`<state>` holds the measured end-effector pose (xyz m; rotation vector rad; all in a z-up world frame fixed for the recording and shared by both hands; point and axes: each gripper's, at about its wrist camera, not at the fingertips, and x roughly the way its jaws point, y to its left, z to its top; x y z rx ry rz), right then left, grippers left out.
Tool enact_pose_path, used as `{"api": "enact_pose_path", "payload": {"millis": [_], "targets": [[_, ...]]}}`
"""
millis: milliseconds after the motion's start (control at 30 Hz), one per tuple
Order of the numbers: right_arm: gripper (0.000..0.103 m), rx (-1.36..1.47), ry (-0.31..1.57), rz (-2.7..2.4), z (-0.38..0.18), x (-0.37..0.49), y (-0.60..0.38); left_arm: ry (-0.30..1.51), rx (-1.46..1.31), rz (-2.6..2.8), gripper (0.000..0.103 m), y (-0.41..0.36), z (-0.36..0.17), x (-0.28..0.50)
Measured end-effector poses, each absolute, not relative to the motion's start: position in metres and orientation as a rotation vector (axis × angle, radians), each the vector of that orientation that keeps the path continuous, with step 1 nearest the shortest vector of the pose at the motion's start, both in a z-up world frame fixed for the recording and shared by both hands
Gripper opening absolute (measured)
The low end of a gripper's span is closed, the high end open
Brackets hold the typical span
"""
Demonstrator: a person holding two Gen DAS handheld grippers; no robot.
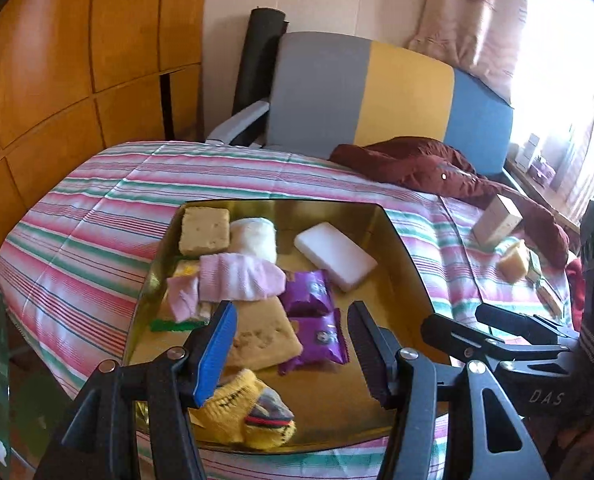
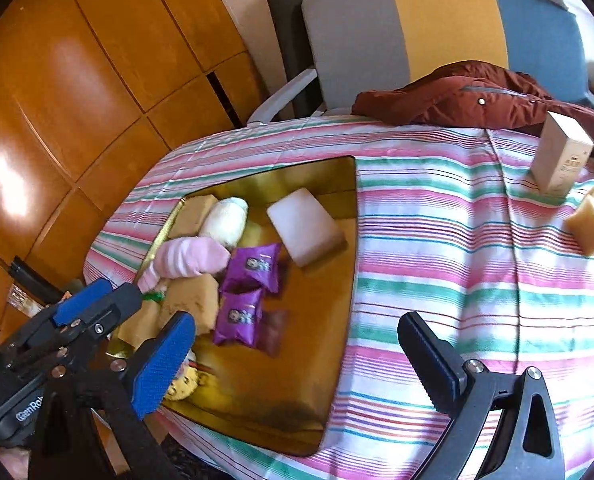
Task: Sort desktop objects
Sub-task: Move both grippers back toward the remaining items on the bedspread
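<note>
Yellow sock [image 1: 249, 412] nearest, in gold tray [image 1: 401, 248] (crowded); maroon jacket [image 1: 437, 168] beyond.

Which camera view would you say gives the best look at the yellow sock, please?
The left wrist view: the yellow sock lies near, its cuff and stripes clear. In the right wrist view, the sock is mostly hidden behind a blue gripper finger.

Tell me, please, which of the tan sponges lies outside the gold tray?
The sponge on the striped cloth beside the upright carton; the other tan sponges lie inside the gold tray.

gold tray [image 1: 401, 240], purple packets [image 1: 307, 294], striped cloth [image 1: 97, 200]
</note>
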<state>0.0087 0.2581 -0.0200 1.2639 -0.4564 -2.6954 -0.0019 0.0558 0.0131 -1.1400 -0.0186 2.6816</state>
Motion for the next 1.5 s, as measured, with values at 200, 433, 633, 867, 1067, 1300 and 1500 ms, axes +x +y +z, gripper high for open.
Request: {"api": "enact_pose_path", "payload": {"millis": [200,433,633,867,1067,1300,1500], "targets": [[0.102,1.29,-0.412,-2.763,-0.024,0.018,0.27,0.006,-1.145,2.652,0.058,0.065,0.01,0.005],[0.102,1.341,-0.283,-2.865,-0.023,0.021,0.279,0.02,-1.14,2.629,0.058,0.073,0.009,0.008],[0.102,1.358,-0.171,-2.931,-0.022,0.025,0.283,0.01,-1.17,2.604,0.058,0.076,0.005,0.008],[0.102,1.388,-0.119,-2.974,-0.025,0.03,0.301,0.051,-1.151,2.561,0.058,0.091,0.007,0.013],[0.102,1.473,-0.106,-2.995,-0.029,0.035,0.334,0.09,-1.14,2.504,0.058,0.11,0.007,0.016],[0.102,1.595,-0.262,-3.007,-0.032,0.051,0.401,0.107,-1.153,2.448,0.058,0.127,0.005,0.018],[0.102,1.665,-0.499,-3.048,-0.032,0.071,0.478,0.109,-1.171,2.371,0.058,0.139,-0.002,0.022]]}}
